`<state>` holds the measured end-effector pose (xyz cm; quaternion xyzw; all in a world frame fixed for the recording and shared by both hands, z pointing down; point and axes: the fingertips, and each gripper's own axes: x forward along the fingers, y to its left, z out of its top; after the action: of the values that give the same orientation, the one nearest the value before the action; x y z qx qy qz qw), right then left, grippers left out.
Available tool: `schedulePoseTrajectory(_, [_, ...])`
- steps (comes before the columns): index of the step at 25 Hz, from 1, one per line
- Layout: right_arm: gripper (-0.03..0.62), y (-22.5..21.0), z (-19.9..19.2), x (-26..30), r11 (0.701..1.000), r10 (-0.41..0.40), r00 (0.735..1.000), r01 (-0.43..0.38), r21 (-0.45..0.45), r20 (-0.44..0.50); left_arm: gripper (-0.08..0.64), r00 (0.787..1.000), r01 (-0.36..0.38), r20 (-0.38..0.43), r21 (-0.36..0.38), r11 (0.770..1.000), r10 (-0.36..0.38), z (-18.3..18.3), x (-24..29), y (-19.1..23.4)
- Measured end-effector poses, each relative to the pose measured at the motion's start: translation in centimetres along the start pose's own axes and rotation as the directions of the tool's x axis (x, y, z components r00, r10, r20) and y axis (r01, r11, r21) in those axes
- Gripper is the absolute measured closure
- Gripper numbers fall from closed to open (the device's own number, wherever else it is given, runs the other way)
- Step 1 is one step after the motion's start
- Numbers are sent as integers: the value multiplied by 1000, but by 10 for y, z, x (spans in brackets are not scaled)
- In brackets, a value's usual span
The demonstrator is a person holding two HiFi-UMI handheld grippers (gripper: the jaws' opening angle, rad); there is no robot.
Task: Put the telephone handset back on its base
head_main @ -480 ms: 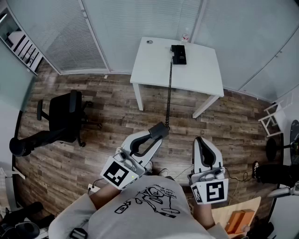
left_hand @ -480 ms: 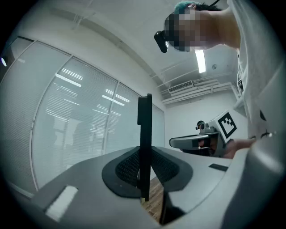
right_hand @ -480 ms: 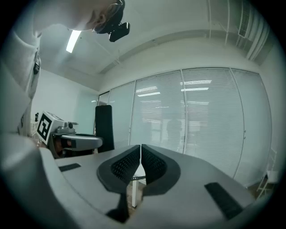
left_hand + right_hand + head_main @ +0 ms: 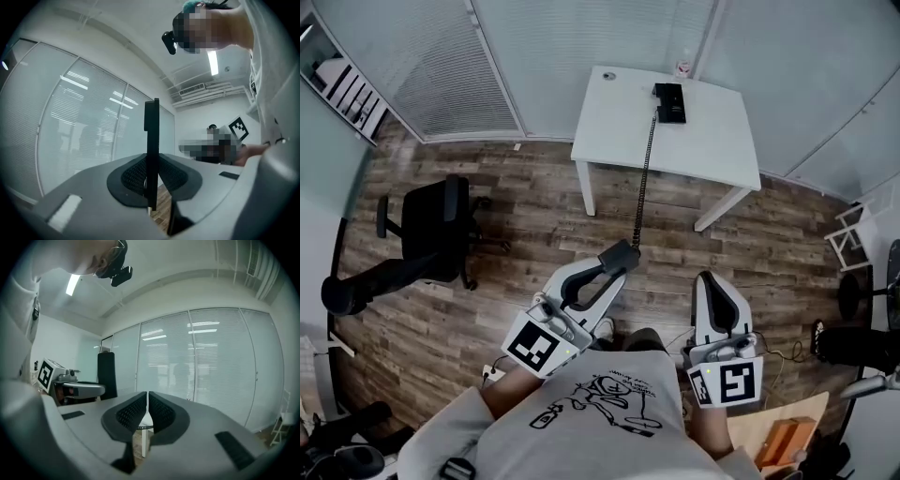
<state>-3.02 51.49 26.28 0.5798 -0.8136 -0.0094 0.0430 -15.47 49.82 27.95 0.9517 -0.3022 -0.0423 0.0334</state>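
Since the base (image 4: pixel 669 103) sits way out ahead of the jaws on the white table (image 4: pixel 614 127), the left gripper (image 4: pixel 152 183) has its jaws clamped on the handset (image 4: pixel 151 126), gripped edge-on for the carry. The coiled cord (image 4: pixel 645 178) runs from it to the base. The right gripper (image 4: pixel 146 411) has its jaws pressed together on nothing, probably just spare.

The base (image 4: pixel 669 103) is showing too small for detail, like the thing (image 4: pixel 682 66) behind it. The bottom edge is cutting off the person (image 4: pixel 572 422).
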Motion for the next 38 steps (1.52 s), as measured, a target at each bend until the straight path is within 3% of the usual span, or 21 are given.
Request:
schedulePoseTrajectory(15, [580,-3,-6,46,998,48,999,-47,36,-5,492,999,-21,-28,8,1000,21,-5,13,34])
schedulePoseTrajectory(38, [580,-184,-30,139,993,4,1000,-1,119,-19,492,993,-18,-117,38,999,23,-25,200,90])
